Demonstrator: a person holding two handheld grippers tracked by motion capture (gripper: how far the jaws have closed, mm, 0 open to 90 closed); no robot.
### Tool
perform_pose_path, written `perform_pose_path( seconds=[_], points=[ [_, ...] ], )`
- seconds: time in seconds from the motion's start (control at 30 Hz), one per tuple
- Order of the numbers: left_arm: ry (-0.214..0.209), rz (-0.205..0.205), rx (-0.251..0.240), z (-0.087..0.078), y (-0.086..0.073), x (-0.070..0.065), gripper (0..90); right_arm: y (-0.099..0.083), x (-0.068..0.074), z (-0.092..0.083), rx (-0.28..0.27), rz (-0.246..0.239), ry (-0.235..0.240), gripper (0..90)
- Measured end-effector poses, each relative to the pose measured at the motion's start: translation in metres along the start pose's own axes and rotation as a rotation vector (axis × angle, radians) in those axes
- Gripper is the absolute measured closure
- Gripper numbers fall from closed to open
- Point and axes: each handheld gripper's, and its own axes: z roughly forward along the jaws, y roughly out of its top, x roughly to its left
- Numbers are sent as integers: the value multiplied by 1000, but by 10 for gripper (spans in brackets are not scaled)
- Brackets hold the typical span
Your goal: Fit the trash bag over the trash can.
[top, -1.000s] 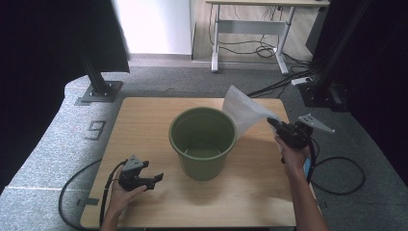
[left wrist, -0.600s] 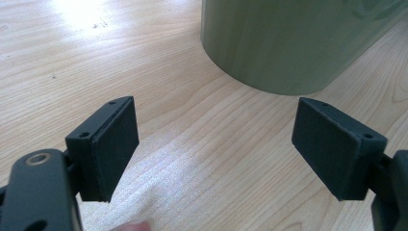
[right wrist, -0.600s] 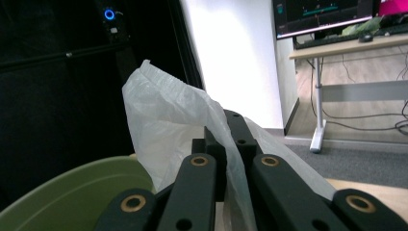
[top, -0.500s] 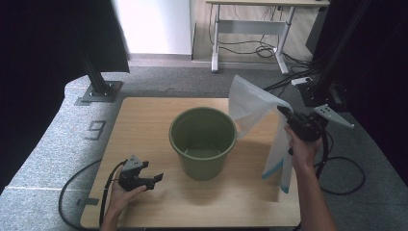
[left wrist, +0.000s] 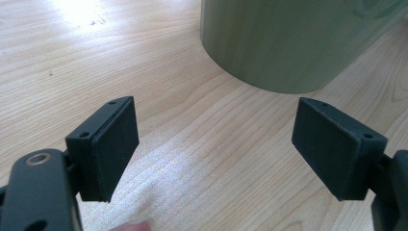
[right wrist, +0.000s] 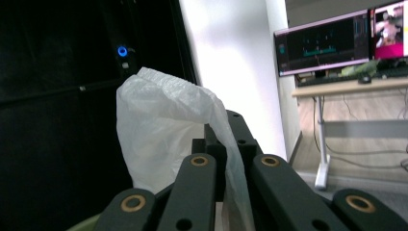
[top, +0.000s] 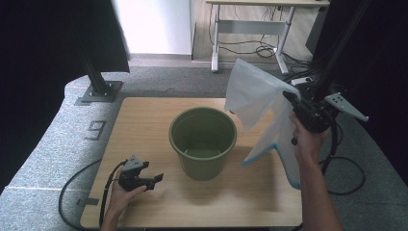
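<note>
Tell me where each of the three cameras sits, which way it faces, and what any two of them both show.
High view: above the near edge of the wooden table, looking forward and down; both forearms, left gripper, right gripper lifting the white plastic bag.
Left gripper view: low over the table, facing the green bucket between open jaws.
Right gripper view: raised, facing across the room, jaws shut on the bag.
Shared: the bucket in high and left gripper views; the bag in high and right gripper views.
</note>
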Motion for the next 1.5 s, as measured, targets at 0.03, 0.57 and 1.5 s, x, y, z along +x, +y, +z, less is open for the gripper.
perform_pose_path(
  seconds=[0.03,0.57,1.5],
  points=[
    [0,0,0,0,0,0,162,0,0,0,0,0,0,886],
    [1,-2,-8,-3,0,1,162,-15,53,10,34,-102,113,885],
    [4,-18,-115,-25,21,-17,242,-115,61,18,252,-76,229,884]
  ],
)
